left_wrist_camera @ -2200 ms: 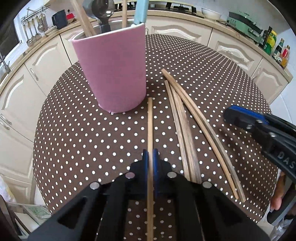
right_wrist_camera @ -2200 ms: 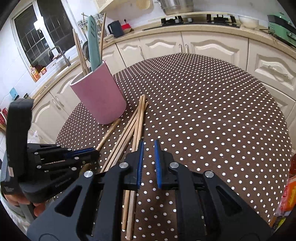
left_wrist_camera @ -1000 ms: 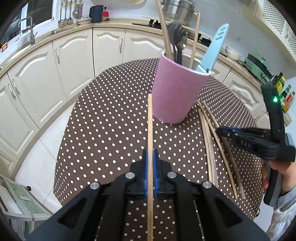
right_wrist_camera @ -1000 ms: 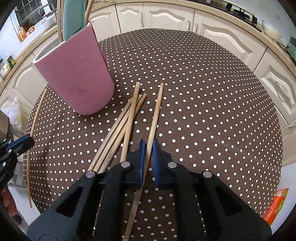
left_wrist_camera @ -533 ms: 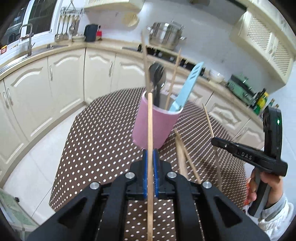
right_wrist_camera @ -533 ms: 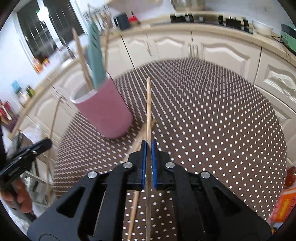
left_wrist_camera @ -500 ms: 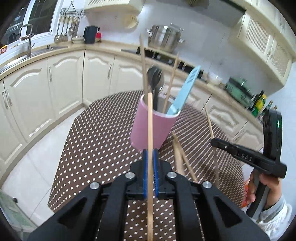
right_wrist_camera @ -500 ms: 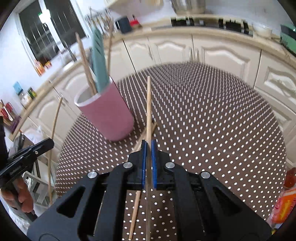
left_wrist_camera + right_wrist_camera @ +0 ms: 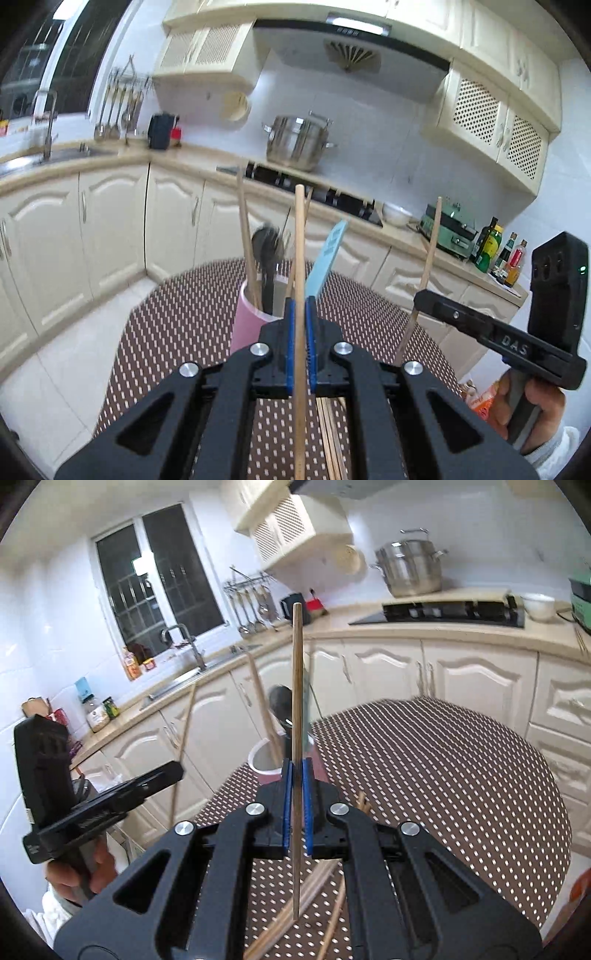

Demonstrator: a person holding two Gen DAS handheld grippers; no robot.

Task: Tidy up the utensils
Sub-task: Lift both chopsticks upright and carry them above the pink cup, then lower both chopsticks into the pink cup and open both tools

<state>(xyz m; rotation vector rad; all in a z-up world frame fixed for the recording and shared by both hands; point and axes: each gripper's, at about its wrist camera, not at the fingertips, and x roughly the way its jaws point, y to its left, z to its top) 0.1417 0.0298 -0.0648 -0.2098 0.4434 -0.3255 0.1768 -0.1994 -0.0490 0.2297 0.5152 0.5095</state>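
My left gripper is shut on a wooden chopstick that points up and forward, lifted off the table. My right gripper is shut on another wooden chopstick, also raised; in the left wrist view that gripper and its chopstick show at the right. The pink utensil holder stands on the dotted table ahead of both grippers, holding chopsticks, a dark spoon and a light blue spatula. Loose chopsticks lie on the table under the right gripper.
The round table has a brown cloth with white dots. Cream kitchen cabinets curve behind it, with a hob and steel pot on the counter. Bottles stand at the right. A hand holds the right gripper's handle.
Both grippers have risen and tilted up with their chopsticks, lifting them off the table; the view now shows the kitchen wall instead of the tabletop.
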